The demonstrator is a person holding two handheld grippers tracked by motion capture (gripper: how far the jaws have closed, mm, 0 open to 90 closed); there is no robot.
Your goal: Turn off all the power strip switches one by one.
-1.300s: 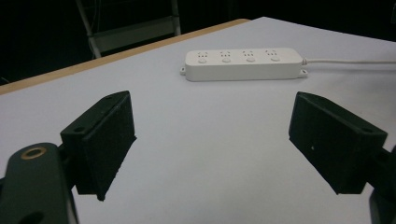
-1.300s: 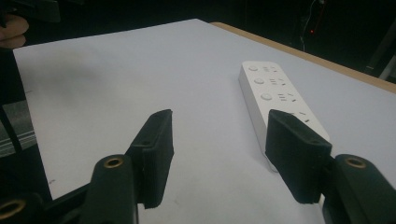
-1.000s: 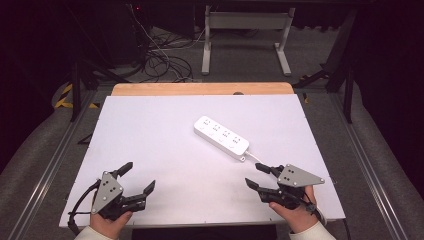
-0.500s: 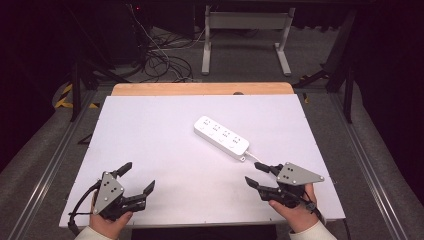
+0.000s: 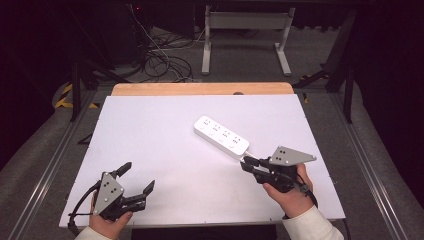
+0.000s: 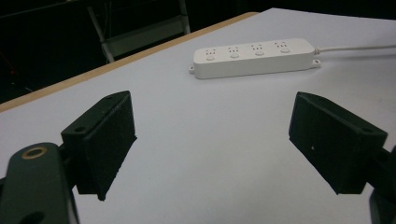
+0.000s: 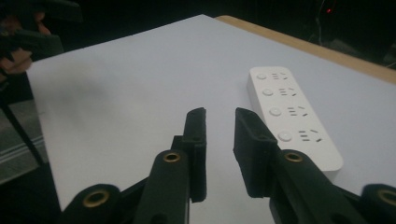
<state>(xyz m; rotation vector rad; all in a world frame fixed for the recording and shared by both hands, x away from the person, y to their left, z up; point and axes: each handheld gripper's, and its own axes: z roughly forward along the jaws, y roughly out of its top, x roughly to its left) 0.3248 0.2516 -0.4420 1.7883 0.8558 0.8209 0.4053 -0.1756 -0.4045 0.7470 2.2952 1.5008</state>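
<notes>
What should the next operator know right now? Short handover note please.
Left gripper: jaws wide open, empty, over the near left of the white table top.
Right gripper: jaws have just been closing, narrow gap, nothing between them, at the near end of the white four-socket plastic power strip.
Strip lies flat mid-table, cord attached.
Done: nothing gripped.
Left: grasp the strip.

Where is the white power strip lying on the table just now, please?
In the high view, the power strip lies right of centre on the white table, just beyond the right tool.
</notes>
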